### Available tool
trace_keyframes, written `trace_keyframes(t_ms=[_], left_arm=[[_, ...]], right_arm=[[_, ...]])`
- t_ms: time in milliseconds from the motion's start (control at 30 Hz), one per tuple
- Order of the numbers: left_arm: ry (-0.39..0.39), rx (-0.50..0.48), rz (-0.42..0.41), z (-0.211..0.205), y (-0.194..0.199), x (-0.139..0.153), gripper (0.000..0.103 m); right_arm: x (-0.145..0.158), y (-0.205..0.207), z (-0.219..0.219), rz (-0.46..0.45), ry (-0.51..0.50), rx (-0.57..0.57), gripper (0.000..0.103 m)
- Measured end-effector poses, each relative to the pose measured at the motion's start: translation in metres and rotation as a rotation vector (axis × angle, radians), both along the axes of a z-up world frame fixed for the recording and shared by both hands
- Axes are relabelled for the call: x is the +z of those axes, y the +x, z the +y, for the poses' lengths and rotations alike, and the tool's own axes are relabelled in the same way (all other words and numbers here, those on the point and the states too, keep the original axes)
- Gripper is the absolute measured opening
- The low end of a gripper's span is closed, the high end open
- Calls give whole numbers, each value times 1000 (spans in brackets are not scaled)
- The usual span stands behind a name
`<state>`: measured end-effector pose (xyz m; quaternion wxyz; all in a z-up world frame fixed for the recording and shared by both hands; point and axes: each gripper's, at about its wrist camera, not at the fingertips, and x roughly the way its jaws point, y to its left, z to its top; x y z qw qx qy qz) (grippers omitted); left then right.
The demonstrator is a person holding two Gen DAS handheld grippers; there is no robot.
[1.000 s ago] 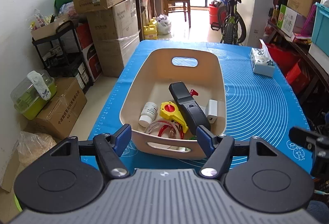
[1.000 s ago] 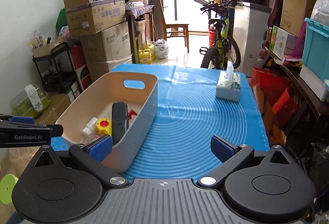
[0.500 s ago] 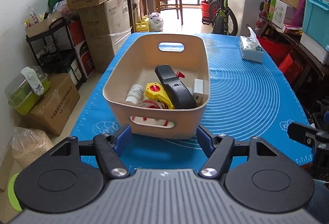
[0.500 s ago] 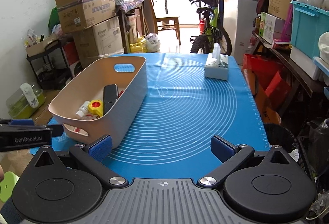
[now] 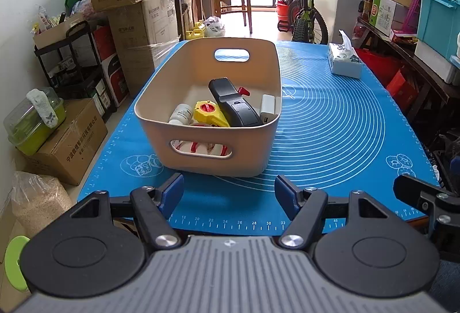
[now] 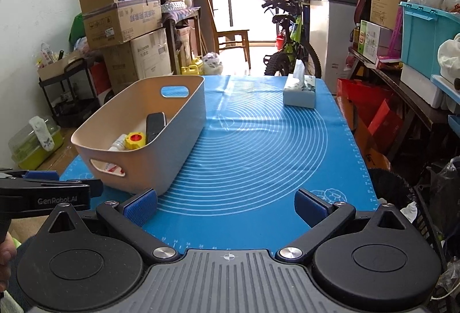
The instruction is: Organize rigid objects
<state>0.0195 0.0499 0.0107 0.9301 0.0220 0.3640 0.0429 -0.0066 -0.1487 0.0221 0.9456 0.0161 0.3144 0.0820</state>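
Though hidden from the right wrist, white charger inside bin.

Beige bin on blue mat — black remote, yellow tape measure, white bottle inside

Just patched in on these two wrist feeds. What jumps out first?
The beige bin on the left part of the bright blue mat, holding a black device, a yellow tape measure, a small white bottle and a white block. A tissue box stands alone at the mat's far right. The left gripper and right gripper hang open and empty at the near edge.
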Motion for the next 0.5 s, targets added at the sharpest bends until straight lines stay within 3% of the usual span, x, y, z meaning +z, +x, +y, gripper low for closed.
trace_keyframes(t_ms=[500], left_arm=[[-14, -42, 27, -5, -4, -12, 71]], right_arm=[[-7, -10, 6, -29, -25, -14, 100]])
